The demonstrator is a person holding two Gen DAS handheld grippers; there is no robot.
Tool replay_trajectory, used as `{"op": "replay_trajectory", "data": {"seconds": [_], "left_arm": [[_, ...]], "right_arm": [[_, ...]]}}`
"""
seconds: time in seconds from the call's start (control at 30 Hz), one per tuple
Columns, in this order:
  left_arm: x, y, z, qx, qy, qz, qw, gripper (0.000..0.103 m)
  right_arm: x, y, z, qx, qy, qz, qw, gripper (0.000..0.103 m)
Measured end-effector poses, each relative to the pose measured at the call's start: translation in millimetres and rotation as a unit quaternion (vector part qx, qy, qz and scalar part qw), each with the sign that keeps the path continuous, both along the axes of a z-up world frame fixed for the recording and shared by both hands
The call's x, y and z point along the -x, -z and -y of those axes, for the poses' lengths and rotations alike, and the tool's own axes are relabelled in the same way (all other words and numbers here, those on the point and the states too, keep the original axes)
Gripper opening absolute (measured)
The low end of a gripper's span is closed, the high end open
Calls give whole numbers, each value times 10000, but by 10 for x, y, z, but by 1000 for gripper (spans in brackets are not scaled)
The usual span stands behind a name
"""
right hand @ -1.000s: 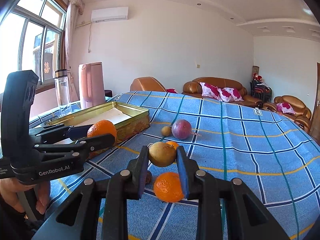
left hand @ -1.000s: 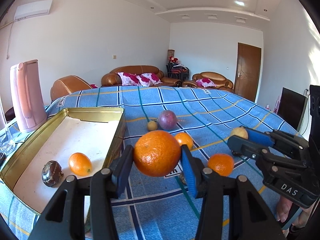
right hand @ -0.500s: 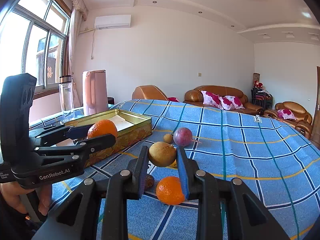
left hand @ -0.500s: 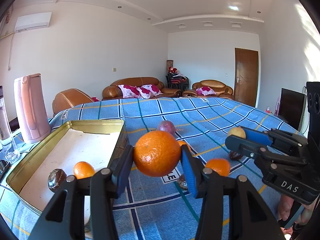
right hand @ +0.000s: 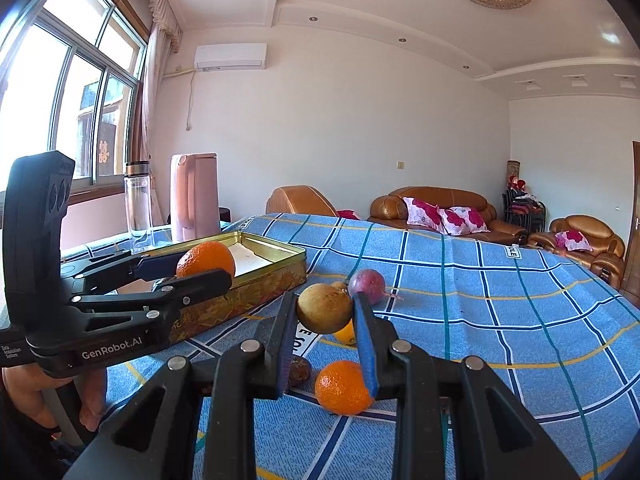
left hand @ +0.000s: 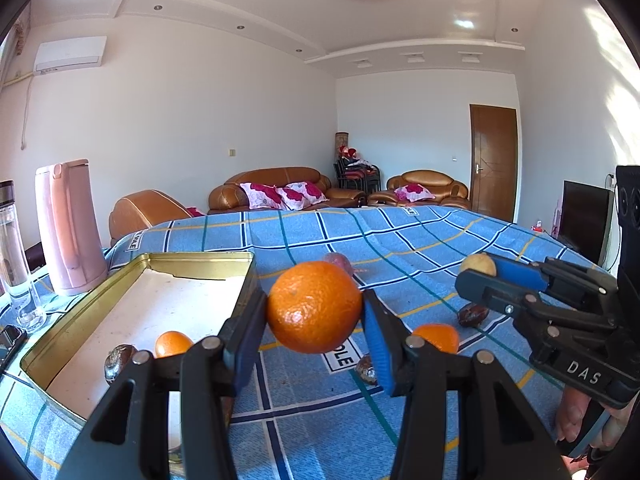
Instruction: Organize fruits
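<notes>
Gripping an orange (left hand: 314, 307) across its widest part, my left gripper (left hand: 314, 312) hangs above the cloth just beside the tin (left hand: 80, 322), pads pressed to either flank of the fruit. My right gripper (right hand: 325, 312) is likewise closed, on a yellowish-brown fruit (right hand: 324, 307) held clear of the table. I judge both fruits light and firm, with rind that gives a little; the orange's waxy, round skin could slip if squeezed off-centre, so the hold belongs at the equator, as it is now.

Inside the tin lie a small orange (left hand: 173, 343) and a dark wrinkled fruit (left hand: 119, 361), just beside each other at the near end. Loose on the cloth (right hand: 480, 320) are another orange (right hand: 343, 387), a brown fruit (right hand: 299, 370) near it, and farther off a purple fruit (right hand: 367, 281). The checked cloth looks soft and slightly rumpled, so I expect round fruit to roll little.

Beyond the tin stand a pink kettle (right hand: 193, 196) and a clear bottle (right hand: 138, 204) by the window (right hand: 72, 92). Brown sofas (right hand: 440, 210) line the far wall, with a door (left hand: 494, 162) in the corner.
</notes>
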State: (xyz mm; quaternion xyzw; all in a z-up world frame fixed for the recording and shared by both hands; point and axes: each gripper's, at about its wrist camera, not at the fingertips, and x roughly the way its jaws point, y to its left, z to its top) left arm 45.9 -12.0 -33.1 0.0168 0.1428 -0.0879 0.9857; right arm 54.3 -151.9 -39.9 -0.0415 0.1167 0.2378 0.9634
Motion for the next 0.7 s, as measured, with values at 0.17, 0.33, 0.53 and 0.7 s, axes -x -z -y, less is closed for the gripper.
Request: {"op": "replay_trajectory", "data": {"seconds": [0.17,0.33,0.53,0.7], "left_arm": [[10,-40,-56,53,-32,35,10000,49],[28,-81,-112,44,-128,85,9999,49],[36,-138,-220,75,-245,123,9996,49],[43,-172,-313,94,-353,137,9992,49]], "right_arm": [[47,2,14,-16,4,105,9999,29],[54,6,2,26,16,114,9999,29],[32,-37,-26,53,-34,89,9999,29],[9,-122,-56,-2,-150,82,9999,29]]}}
